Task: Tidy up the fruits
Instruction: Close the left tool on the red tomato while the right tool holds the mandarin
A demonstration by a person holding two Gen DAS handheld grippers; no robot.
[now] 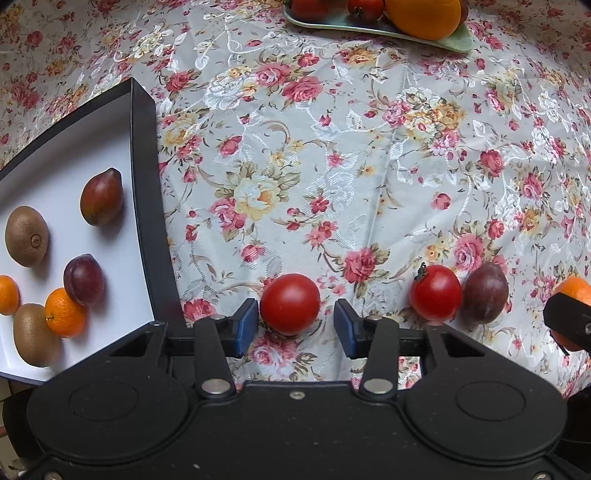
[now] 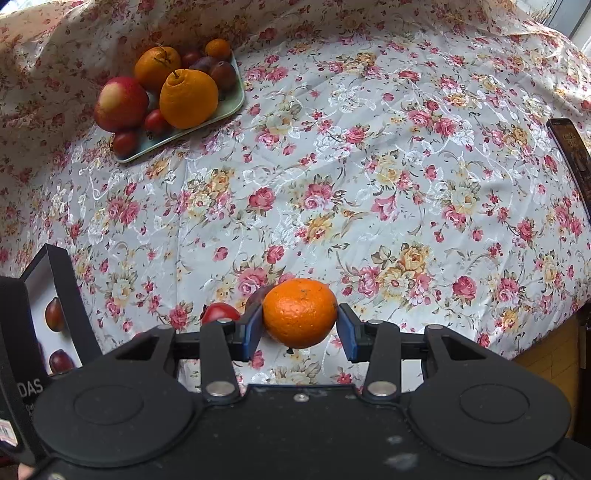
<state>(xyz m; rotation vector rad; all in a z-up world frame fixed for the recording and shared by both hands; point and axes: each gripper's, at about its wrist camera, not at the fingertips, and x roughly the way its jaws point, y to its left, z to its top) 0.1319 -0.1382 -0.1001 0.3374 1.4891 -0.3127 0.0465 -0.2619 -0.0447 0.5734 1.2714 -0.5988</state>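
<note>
Left wrist view: floral tablecloth [image 1: 332,147] covers the whole surface. Black box [image 1: 146,206] with a white floor sits at left, holding two kiwis [image 1: 26,236], two small mandarins [image 1: 65,313], a plum [image 1: 84,280] and a reddish-green mango-like fruit [image 1: 101,196]; the lower kiwi touches one mandarin, which touches the plum. Green tray [image 1: 458,40] at the top edge carries a big orange [image 1: 424,16] and small red fruits, mostly cut off. Left gripper [image 1: 294,325] is spread, blue pads on either side of a red tomato [image 1: 290,303] on the cloth; left pad just beside it, right pad clear of it. Second tomato [image 1: 436,293] lies to the right, touching a dark plum [image 1: 484,292].

Right wrist view: same green tray [image 2: 229,107] far left, loaded with an apple [image 2: 121,104], two large oranges [image 2: 188,99], plums, small tomatoes and a small mandarin at the back. Box wall [image 2: 64,295] shows at the left edge with two dark fruits inside. Right gripper [image 2: 300,326] pinches a mandarin [image 2: 300,313] between both blue pads, near the cloth; cannot tell if it is lifted. Tomato and plum partly hidden behind it.
</note>
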